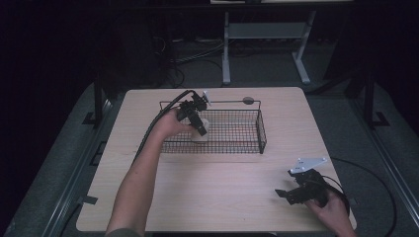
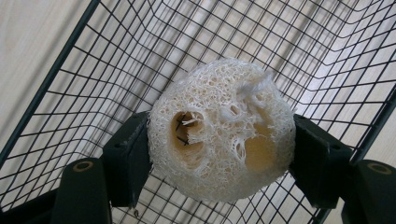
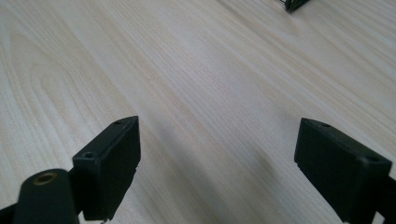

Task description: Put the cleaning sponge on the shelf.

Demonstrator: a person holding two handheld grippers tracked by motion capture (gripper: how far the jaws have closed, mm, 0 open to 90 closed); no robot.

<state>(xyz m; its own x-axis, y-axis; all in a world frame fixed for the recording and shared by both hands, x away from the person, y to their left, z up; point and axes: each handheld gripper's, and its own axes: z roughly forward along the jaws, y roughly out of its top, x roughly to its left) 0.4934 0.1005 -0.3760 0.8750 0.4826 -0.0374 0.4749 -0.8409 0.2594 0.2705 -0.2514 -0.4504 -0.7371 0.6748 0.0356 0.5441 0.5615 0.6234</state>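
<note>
A pale loofah sponge (image 2: 222,128) sits between the two black jaws of my left gripper (image 2: 219,154), which is shut on it. In the high view my left gripper (image 1: 197,124) holds the loofah (image 1: 203,132) inside the left end of a black wire basket (image 1: 247,145). The basket's mesh (image 2: 116,60) lies behind the sponge in the left gripper view. My right gripper (image 1: 285,193) hovers low over the table's front right, open, with bare wood between its jaws (image 3: 217,172).
The light wooden table (image 1: 212,187) has bare wood in front of the basket. A small dark round object (image 1: 248,100) lies behind the basket's far rim. One corner of the basket (image 3: 295,4) shows at the top of the right gripper view. Cables trail from both grippers.
</note>
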